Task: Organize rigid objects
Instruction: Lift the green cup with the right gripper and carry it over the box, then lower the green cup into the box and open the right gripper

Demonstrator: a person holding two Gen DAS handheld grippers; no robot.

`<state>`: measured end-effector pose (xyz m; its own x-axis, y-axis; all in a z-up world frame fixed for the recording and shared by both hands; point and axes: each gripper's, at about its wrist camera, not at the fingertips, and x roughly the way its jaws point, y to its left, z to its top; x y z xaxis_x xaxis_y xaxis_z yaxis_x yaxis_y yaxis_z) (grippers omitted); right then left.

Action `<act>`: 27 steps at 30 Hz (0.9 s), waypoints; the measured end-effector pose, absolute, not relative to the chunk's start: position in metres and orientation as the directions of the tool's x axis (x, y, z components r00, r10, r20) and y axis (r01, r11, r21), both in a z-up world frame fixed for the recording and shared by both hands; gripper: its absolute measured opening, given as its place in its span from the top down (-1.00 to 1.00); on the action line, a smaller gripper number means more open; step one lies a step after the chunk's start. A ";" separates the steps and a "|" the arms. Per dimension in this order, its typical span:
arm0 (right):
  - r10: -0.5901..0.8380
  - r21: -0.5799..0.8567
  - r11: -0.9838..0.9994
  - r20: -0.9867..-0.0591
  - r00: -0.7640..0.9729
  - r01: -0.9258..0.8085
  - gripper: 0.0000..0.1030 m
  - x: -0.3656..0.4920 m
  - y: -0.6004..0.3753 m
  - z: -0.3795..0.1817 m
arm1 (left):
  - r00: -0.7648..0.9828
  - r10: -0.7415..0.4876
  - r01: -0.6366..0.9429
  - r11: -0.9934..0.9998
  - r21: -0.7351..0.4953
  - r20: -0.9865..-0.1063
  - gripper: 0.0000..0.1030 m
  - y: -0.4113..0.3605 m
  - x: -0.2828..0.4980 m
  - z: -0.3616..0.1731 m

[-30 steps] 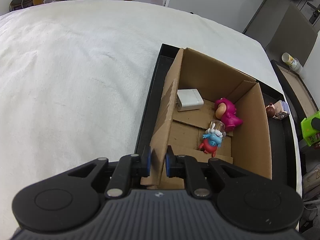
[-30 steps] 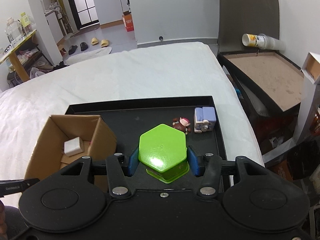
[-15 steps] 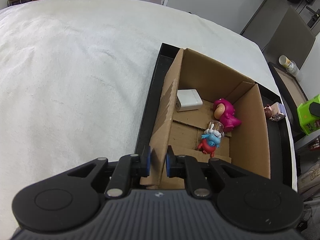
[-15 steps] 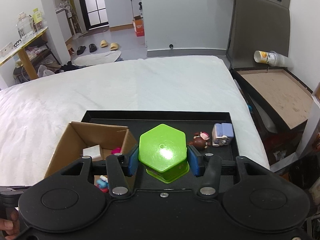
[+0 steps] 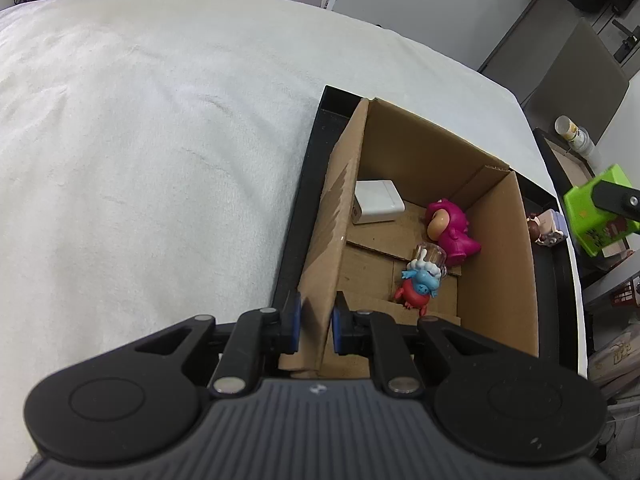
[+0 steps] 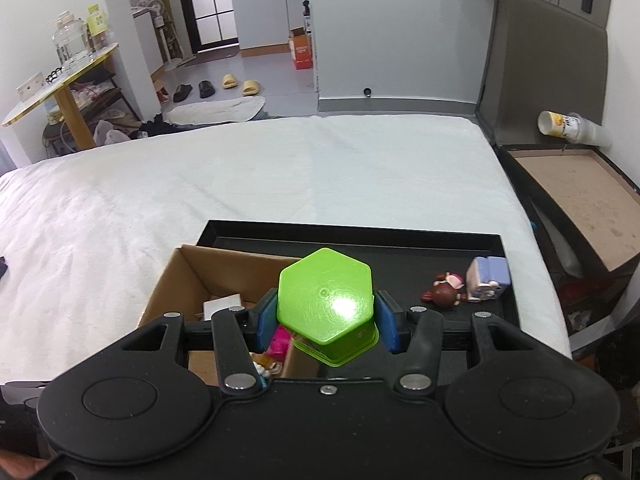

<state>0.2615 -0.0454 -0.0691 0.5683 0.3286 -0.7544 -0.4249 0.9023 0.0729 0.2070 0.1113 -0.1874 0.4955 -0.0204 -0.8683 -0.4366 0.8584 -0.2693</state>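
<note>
Left gripper [image 5: 314, 322] clamped on box [image 5: 496, 248] wall; right gripper [image 6: 326, 322] clamped on green tin [image 6: 326, 300] above tray [image 6: 400, 236].

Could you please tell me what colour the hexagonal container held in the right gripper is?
The hexagonal container is bright lime green, seen best in the right wrist view.

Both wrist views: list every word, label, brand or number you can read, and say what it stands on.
No text can be read for certain.
Green hexagonal box: dark print on its side, too blurred.
Orange carton on the floor: print too small.
Paper cup on its side: yellow marks, unreadable.
Cardboard box: plain.
</note>
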 end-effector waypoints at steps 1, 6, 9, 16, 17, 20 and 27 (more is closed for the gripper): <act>0.332 0.075 0.901 -0.755 0.566 -0.427 0.05 0.261 -0.043 -0.070 | 0.495 -0.021 -0.437 0.858 -0.270 -0.868 0.73 0.111 0.207 -0.187; 0.355 0.100 0.891 -0.761 0.543 -0.442 0.05 0.262 -0.032 -0.074 | 0.494 -0.023 -0.440 0.856 -0.273 -0.869 0.73 0.111 0.207 -0.187; 0.372 0.115 0.883 -0.764 0.527 -0.455 0.05 0.261 -0.025 -0.076 | 0.492 -0.021 -0.441 0.856 -0.270 -0.870 0.73 0.111 0.208 -0.187; 0.423 0.172 0.857 -0.775 0.470 -0.486 0.05 0.261 -0.005 -0.082 | 0.488 -0.031 -0.440 0.854 -0.277 -0.872 0.72 0.111 0.208 -0.187; 0.430 0.182 0.853 -0.778 0.459 -0.489 0.05 0.261 -0.002 -0.084 | 0.487 -0.033 -0.441 0.854 -0.278 -0.873 0.72 0.111 0.207 -0.187; 0.446 0.209 0.843 -0.786 0.429 -0.495 0.05 0.261 0.006 -0.091 | 0.484 -0.036 -0.441 0.853 -0.279 -0.874 0.72 0.110 0.209 -0.187; 0.467 0.262 0.832 -0.808 0.360 -0.489 0.04 0.261 0.020 -0.109 | 0.482 -0.048 -0.443 0.848 -0.291 -0.875 0.72 0.112 0.210 -0.189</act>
